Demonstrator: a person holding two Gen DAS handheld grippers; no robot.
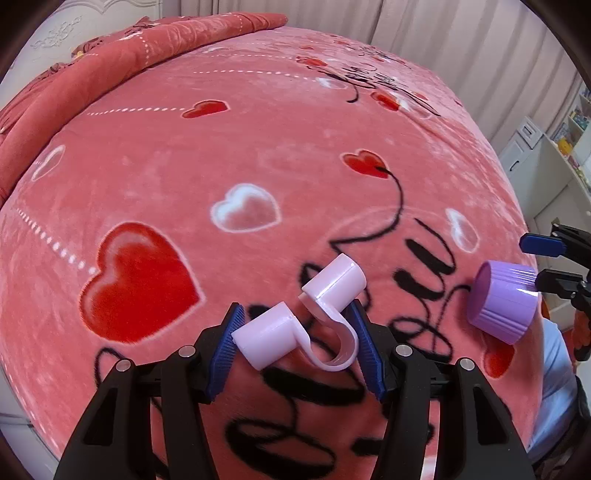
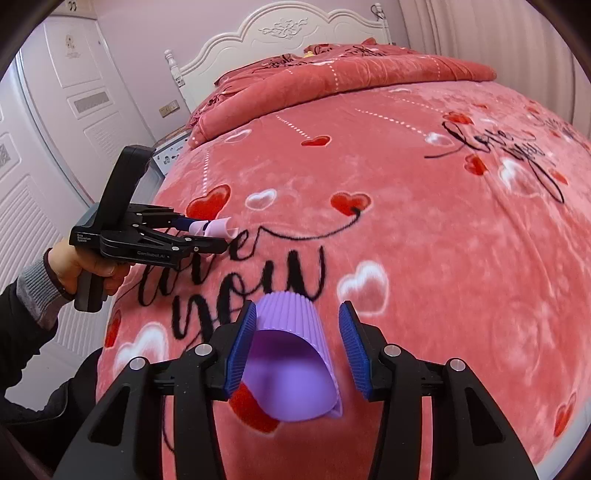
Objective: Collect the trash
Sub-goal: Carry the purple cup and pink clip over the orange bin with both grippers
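Observation:
My left gripper (image 1: 297,341) is shut on a pale pink plastic piece (image 1: 306,321), two short tubes joined by a curved strap, held above the bed. It also shows in the right wrist view (image 2: 218,227), where the left gripper (image 2: 210,232) is at the left. My right gripper (image 2: 297,345) has a ribbed purple cap (image 2: 295,354) between its blue pads; the cap touches the left pad and a gap shows at the right pad. The cap (image 1: 502,301) appears at the right of the left wrist view, at the right gripper's fingers (image 1: 543,245).
A pink bedspread (image 1: 240,155) with red and white hearts and black lettering covers the bed. A folded red quilt (image 2: 332,77) and white headboard (image 2: 288,33) lie at the far end. White cupboard doors (image 2: 33,155) stand left; curtains (image 1: 424,29) and shelves (image 1: 569,140) stand beyond.

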